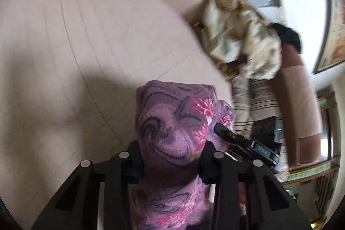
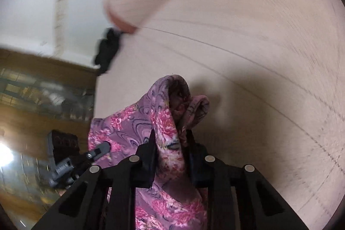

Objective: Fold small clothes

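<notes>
Left wrist view: the left gripper [image 1: 172, 156] pinches a bunched fold of a purple floral garment [image 1: 172, 122], a soft, slightly fuzzy knit with pink flower bursts and dark swirl lines. The cloth rises out of the jaws toward 12 o'clock in a rounded hump and also hangs below them. The right gripper [image 1: 222, 130] comes in from 3 o'clock, its dark fingertip touching the same garment just beside the left jaws.

Right wrist view: the right gripper [image 2: 170, 156] is pressed onto a thinner, rolled edge of the purple floral garment [image 2: 168, 122], which peaks toward 12 o'clock. The left gripper [image 2: 101, 150] shows at 9 o'clock, against the cloth.

Both grips sit close together, so the garment's length appears to run between them and downward, above the smooth pale pink bed sheet [image 1: 75, 36]. A crumpled cream patterned cloth [image 1: 237, 31] lies at 2 o'clock, well apart.
</notes>
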